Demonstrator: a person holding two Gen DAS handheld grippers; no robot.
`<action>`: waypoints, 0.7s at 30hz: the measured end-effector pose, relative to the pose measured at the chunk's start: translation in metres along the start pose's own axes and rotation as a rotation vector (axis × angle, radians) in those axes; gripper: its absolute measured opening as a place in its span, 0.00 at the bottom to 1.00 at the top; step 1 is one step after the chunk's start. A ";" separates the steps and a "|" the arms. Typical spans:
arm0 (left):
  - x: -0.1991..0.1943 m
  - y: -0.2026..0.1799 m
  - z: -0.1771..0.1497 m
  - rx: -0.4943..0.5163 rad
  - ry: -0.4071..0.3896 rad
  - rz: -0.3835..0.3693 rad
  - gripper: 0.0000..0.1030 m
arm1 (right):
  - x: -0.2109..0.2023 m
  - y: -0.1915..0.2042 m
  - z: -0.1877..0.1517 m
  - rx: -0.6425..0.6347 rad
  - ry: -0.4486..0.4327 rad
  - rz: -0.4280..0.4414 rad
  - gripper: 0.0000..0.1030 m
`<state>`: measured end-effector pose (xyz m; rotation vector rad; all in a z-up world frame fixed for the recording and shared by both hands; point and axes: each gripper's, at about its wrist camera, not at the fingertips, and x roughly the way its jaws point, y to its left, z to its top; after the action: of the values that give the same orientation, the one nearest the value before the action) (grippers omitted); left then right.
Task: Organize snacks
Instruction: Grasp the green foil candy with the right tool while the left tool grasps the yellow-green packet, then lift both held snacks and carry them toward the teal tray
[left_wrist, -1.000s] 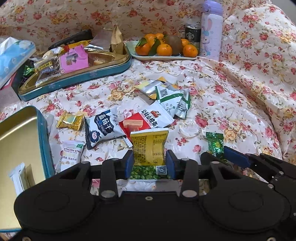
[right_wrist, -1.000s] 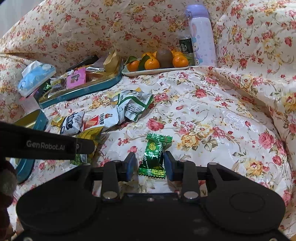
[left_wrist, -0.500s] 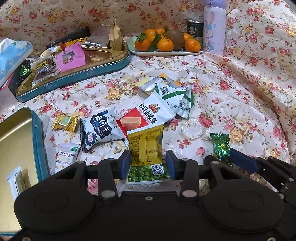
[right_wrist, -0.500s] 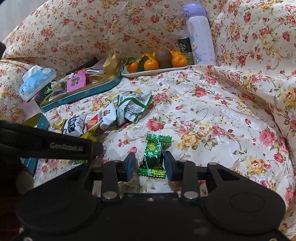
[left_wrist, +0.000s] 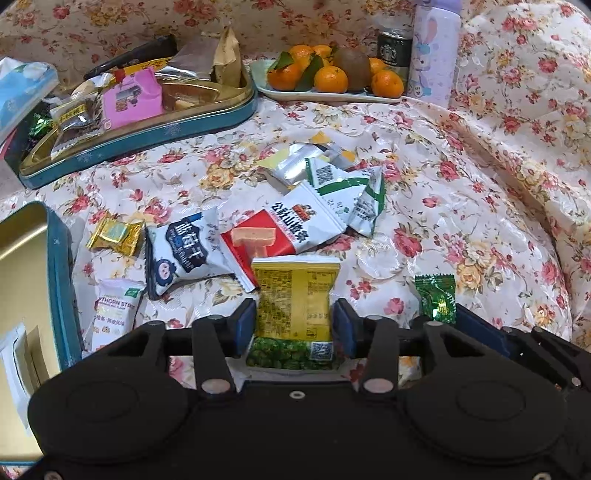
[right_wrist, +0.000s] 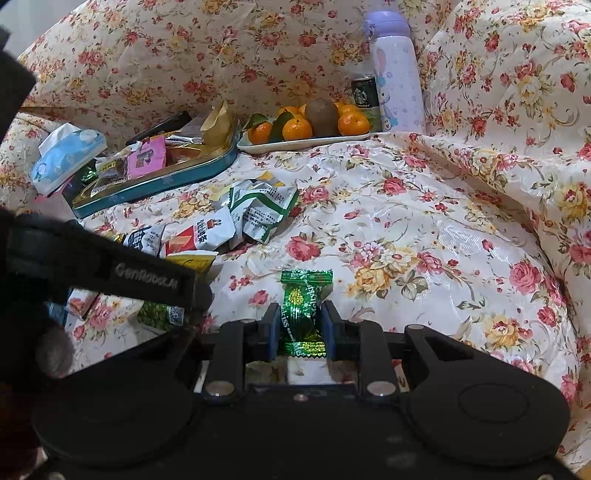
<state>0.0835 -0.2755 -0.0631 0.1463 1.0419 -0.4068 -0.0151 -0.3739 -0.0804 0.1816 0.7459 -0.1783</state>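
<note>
We've got the left gripper straddling the yellow pea packet, not yet clamped; right gripper pinches the green candy. The teal tin is part-filled, with several snacks loose mid-bedspread.

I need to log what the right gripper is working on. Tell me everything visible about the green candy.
The green candy is one small sweet in shiny green foil with gold print and crimped, serrated ends. It lies lengthwise on the floral cloth, apart from the snack pile, between the fingers of the right gripper, whose blue pads press its sides. In the left wrist view it sits right of the yellow packet.
</note>
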 end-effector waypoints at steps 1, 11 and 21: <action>0.001 -0.002 -0.001 0.007 -0.003 0.001 0.55 | 0.000 0.002 -0.001 -0.013 -0.005 -0.005 0.25; -0.001 0.002 -0.005 -0.005 -0.017 0.022 0.46 | 0.001 0.013 -0.012 -0.105 -0.066 -0.044 0.25; -0.016 0.018 -0.021 -0.063 0.009 0.000 0.43 | 0.003 0.016 -0.008 -0.068 -0.048 -0.063 0.25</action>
<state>0.0664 -0.2478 -0.0614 0.0921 1.0622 -0.3728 -0.0152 -0.3568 -0.0867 0.0886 0.7093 -0.2158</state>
